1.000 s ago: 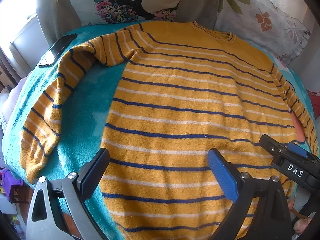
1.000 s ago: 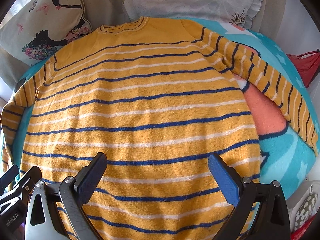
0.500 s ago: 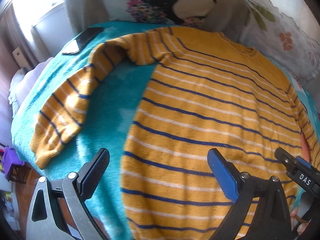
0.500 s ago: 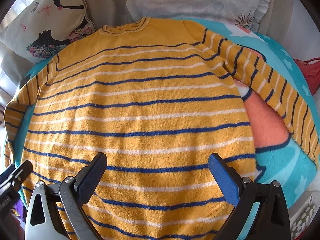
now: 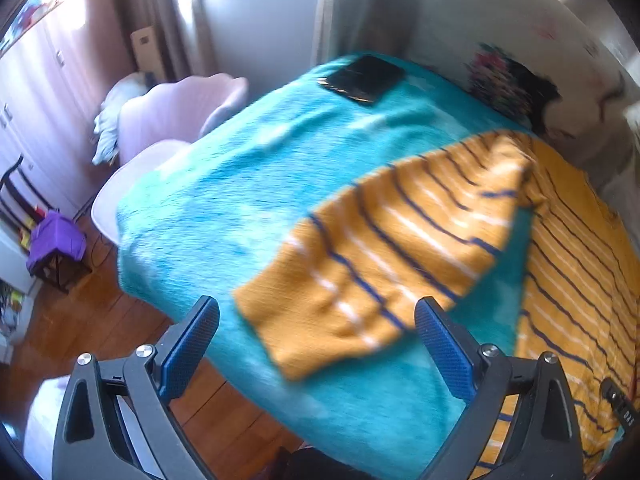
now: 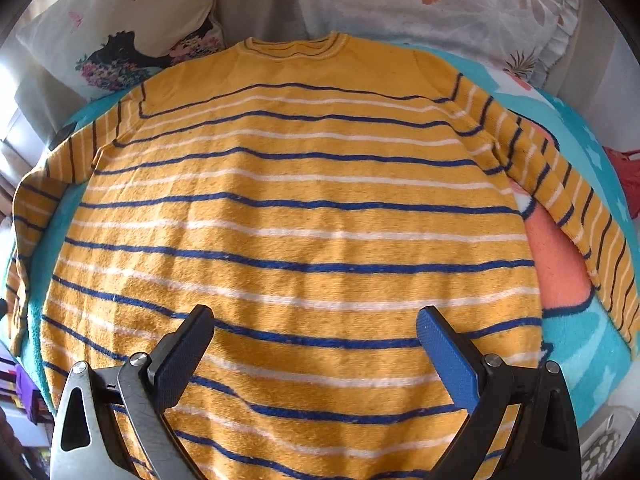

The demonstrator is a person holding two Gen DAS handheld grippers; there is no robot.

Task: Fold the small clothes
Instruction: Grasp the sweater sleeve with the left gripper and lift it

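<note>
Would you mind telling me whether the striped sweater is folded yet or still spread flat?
Spread flat, unfolded: the sweater lies open on the blanket, both sleeves out to the sides.

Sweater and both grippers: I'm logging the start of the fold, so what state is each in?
Sweater: spread flat, front up, unfolded.
Left sleeve: stretched out on the blanket, not folded in.
Left gripper: jaws open, empty.
Right gripper: jaws open, empty.
</note>
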